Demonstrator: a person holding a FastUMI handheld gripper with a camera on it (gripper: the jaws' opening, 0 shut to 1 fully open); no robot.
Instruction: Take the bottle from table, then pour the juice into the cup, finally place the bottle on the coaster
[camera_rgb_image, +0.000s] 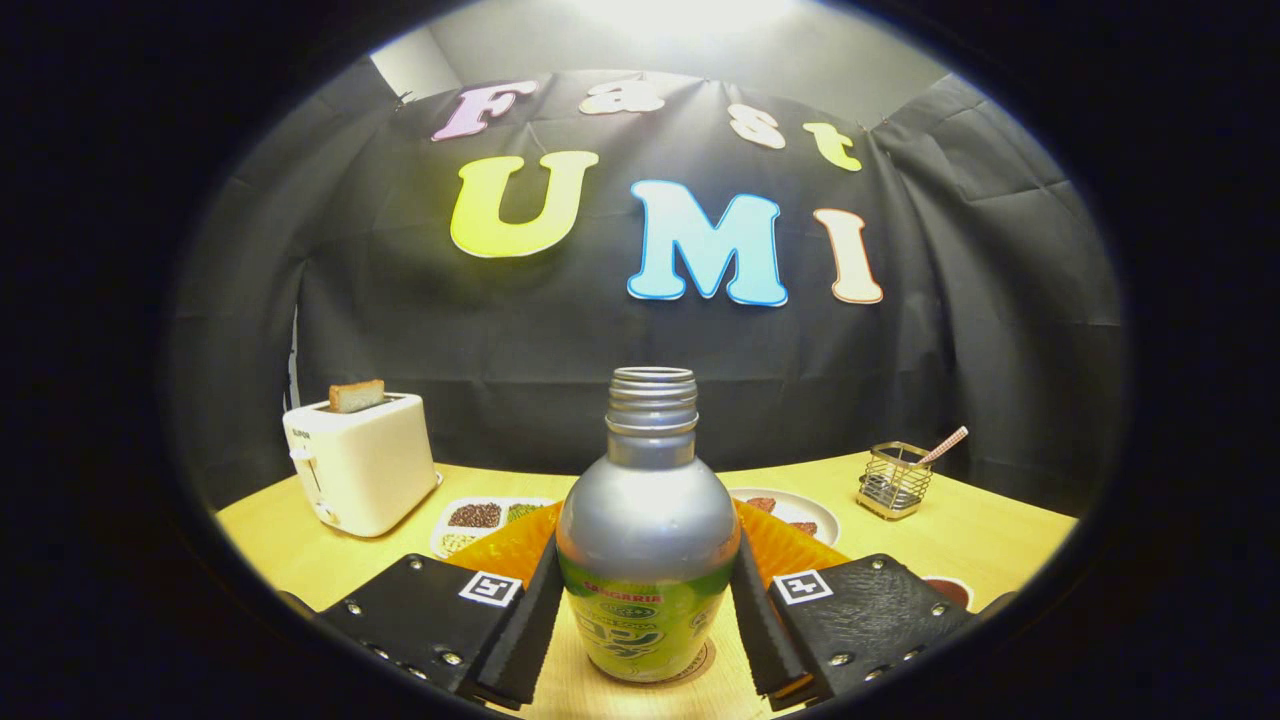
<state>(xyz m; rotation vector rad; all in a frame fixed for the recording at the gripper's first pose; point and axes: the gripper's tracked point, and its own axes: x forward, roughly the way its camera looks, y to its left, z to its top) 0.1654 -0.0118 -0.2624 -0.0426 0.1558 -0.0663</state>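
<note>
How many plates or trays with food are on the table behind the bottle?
2. A divided tray lies beside the toaster; a round plate lies toward the wire holder. The bottle, between the gripper fingers, and an orange thing may hide more.

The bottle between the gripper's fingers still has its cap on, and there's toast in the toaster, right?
Not quite. The gripper view shows the bottle with no cap: its threaded neck is open. It does stand between the gripper's fingers, and a slice of toast sticks up from the toaster.
</note>
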